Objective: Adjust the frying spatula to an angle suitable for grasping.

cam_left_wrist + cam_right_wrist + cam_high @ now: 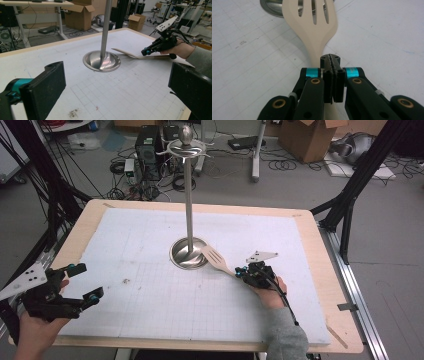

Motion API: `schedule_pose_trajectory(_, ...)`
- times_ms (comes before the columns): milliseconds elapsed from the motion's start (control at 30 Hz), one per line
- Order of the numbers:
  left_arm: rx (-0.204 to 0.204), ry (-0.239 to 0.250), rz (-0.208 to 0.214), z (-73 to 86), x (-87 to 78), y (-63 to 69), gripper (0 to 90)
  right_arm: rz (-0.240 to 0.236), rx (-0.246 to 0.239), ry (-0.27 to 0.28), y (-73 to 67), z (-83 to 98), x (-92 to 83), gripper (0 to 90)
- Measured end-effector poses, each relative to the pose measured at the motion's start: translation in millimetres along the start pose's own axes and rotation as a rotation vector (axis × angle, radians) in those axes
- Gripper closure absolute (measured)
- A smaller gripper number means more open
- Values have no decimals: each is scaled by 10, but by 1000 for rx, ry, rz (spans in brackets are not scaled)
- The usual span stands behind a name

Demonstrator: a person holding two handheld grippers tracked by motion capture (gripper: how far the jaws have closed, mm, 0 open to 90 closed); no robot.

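A pale wooden slotted spatula [215, 257] lies on the white gridded mat [150, 285], its head beside the round base of a tall metal hook stand [189, 195]. My right gripper [241, 270] sits low over the spatula's handle with its jaws shut together. In the right gripper view the handle [312, 32] runs underneath the closed jaw tips [332, 62], not between them; I cannot tell whether they touch it. My left gripper [86, 281] hovers at the mat's near left edge, open and with nothing in it. The left gripper view shows the stand's base [101, 61], the spatula [130, 53] and the right gripper [146, 52].
The mat covers a wooden tabletop [330, 270]. The stand's top carries curved hooks [186, 147]. Beyond the table lie cables, a computer tower [148, 145] and cardboard boxes [310, 137]. A small dark smudge [126, 281] marks the mat at left.
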State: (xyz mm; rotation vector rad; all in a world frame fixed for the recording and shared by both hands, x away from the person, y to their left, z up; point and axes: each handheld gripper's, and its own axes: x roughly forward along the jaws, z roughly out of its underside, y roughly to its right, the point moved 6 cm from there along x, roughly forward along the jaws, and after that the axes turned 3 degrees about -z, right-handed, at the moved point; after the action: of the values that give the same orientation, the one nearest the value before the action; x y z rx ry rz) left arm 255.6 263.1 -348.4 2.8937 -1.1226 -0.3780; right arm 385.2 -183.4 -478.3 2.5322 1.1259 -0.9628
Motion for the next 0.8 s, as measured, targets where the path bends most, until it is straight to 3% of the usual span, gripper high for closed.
schedule_pose_trajectory(167, -1, -4, -3, 17, -19, 9, 17, -1, 10, -6, 2, 4, 26, 899)
schedule_pose_trajectory(467, -7, -11, -10, 62, -76, 50, 17, 40, 28, -9, 8, 18, 63, 900)
schedule_pose_trajectory(500, -8, -10, -11, 64, -80, 57, 17, 36, 48, -10, -4, 24, 66, 900)
schedule_pose_trajectory(800, -11, -20, -11, 101, -93, 96, 17, 56, 52, -6, -72, 21, 35, 900)
